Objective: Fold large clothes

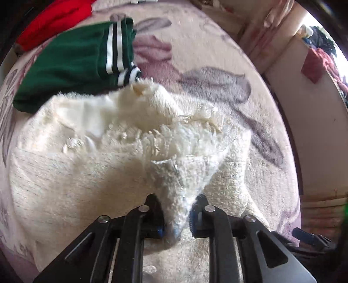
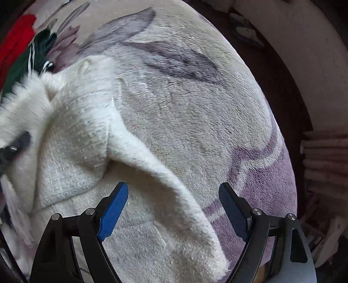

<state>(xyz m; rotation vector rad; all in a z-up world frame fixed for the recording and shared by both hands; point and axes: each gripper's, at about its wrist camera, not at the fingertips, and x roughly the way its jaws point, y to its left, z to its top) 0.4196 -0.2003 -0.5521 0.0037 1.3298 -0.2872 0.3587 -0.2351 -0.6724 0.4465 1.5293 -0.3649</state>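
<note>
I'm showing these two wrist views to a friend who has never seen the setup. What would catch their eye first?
Most likely the fluffy white garment spread over the flowered blanket, a bunch of it pinched in the left claw at the bottom of that view. Next, the folded green garment with white stripes beyond it, with red cloth further back. In the right wrist view, the right claw gapes open over a raised white edge.

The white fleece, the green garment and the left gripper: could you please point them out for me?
white fleece (image 2: 82,139): right wrist view, on its knitted upper layer.
green garment (image 1: 65,65): left wrist view, on its plain middle.
left gripper (image 1: 177,214): left wrist view, between its fingers, which are shut on the white fleece.
</note>
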